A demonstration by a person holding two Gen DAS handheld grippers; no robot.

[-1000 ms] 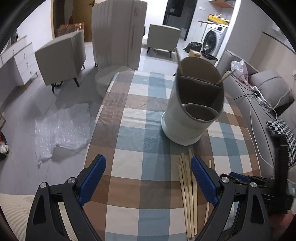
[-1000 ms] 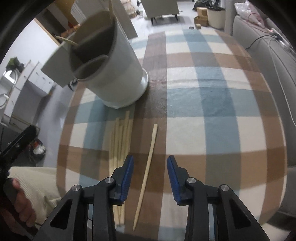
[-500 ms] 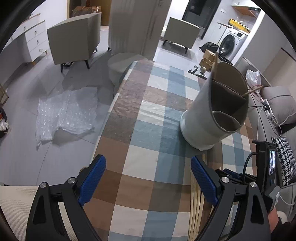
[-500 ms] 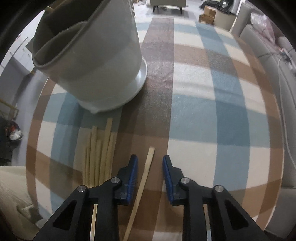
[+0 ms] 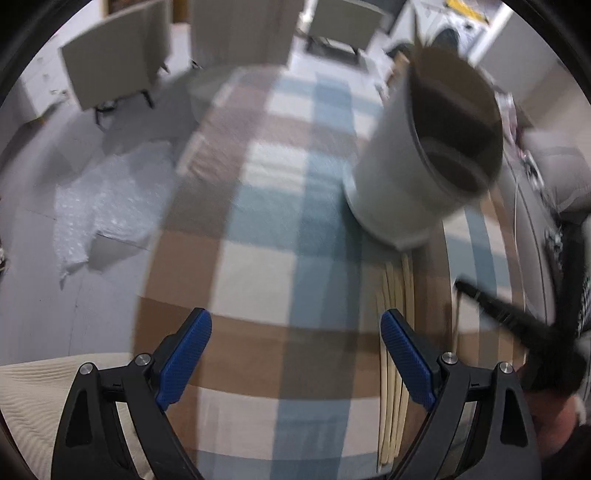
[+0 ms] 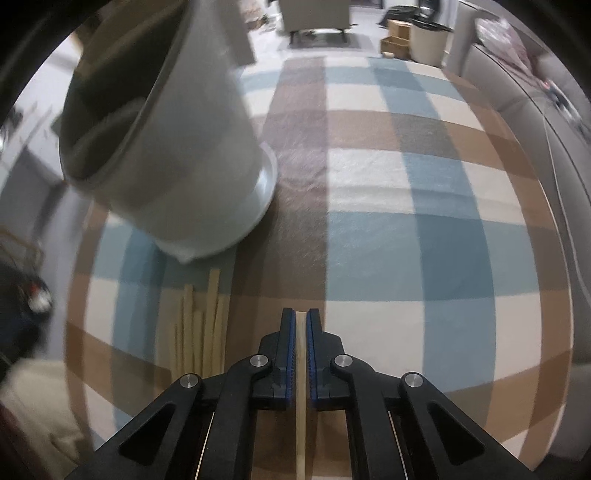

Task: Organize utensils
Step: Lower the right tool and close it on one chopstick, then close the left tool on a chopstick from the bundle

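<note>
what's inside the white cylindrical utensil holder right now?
The white cylindrical utensil holder shows dark inner walls and a curved divider forming a smaller front pocket. No utensil is clearly visible; blur and the walls hide the compartment bottoms.

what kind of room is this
Most likely a home living area, open to a laundry corner. A table with a plaid tablecloth stands beside a grey sofa, with an upholstered armchair on the floor beyond and what looks like a washing machine at the back.
</note>
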